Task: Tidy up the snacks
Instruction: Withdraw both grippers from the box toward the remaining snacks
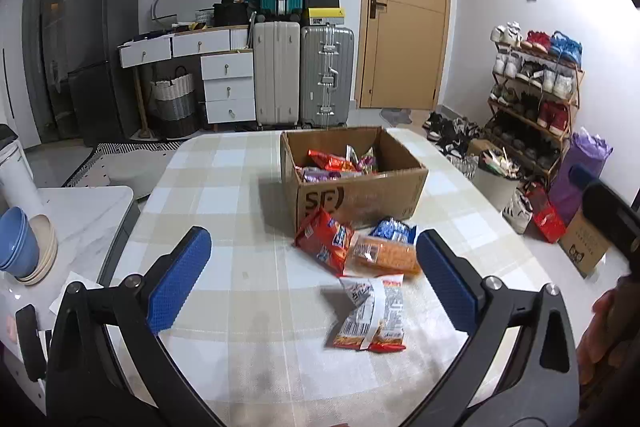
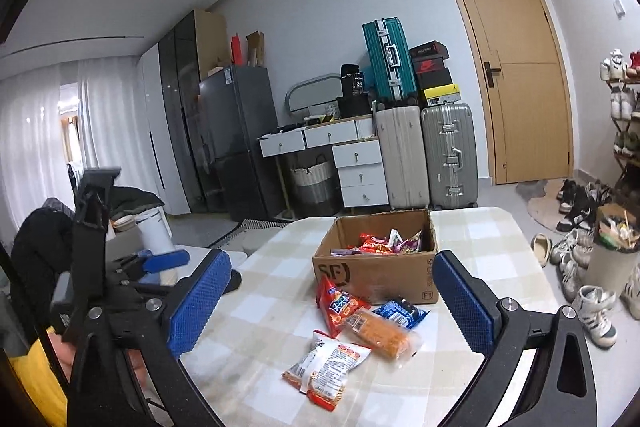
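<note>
While both tongs stand wide open and hold nothing, four loose snack packets lie outside the cardboard box (image 1: 354, 183), which sits on the checked table (image 1: 224, 187) and already contains several packets. All four lie on the near side of the box. The red packet (image 1: 324, 241) leans against the box's front wall. The orange packet (image 1: 382, 255) lies just beside it, long axis running crosswise to the tongs. The blue packet (image 1: 394, 230) sits behind the orange one, close to the box. The white-and-red packet (image 1: 370, 315) lies farthest from the box and nearest the tongs, long axis running roughly toward the box. It sits just ahead of the left tongs (image 1: 314, 279), right of their centre. The right tongs (image 2: 332, 303) also face the cluster; which pair is nearer cannot be settled.
</note>
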Demonstrator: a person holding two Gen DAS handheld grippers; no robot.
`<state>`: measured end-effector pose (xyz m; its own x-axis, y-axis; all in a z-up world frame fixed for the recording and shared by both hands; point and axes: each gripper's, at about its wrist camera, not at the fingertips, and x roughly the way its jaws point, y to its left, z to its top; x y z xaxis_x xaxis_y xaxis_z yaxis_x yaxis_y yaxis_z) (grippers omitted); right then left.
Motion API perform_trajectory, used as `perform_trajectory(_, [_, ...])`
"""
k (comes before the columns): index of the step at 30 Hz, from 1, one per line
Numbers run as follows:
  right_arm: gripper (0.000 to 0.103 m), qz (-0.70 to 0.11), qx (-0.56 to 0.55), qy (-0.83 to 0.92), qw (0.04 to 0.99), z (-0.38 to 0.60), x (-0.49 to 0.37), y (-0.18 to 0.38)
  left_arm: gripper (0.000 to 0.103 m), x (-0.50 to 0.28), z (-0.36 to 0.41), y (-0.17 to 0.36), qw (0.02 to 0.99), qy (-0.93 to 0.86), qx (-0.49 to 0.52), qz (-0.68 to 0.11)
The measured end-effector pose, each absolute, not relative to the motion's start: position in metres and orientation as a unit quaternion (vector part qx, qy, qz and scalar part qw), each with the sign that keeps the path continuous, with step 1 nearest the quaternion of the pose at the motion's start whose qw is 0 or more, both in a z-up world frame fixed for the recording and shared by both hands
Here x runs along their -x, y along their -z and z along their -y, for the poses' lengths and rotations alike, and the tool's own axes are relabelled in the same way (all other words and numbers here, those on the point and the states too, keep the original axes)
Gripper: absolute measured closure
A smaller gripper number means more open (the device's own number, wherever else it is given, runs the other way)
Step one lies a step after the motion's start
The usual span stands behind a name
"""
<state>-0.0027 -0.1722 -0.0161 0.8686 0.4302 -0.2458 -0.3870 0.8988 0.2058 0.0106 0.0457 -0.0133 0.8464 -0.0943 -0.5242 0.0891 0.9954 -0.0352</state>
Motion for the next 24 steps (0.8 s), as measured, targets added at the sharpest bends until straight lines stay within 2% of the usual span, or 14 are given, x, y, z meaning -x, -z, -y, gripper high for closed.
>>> perform_trajectory(16, [0.001,-0.168,-0.092,-0.203,0.960,0.183,-0.007,0.038,0.001,-0.042,-0.037,0.077,0.941,0.066,0.001,-0.333])
perform_trajectory(24, [0.001,-0.199,-0.093,-0.202,0.955,0.182,-0.024,0.063,0.001,-0.080,-0.014,0.123,0.908,0.084,0.001,-0.409])
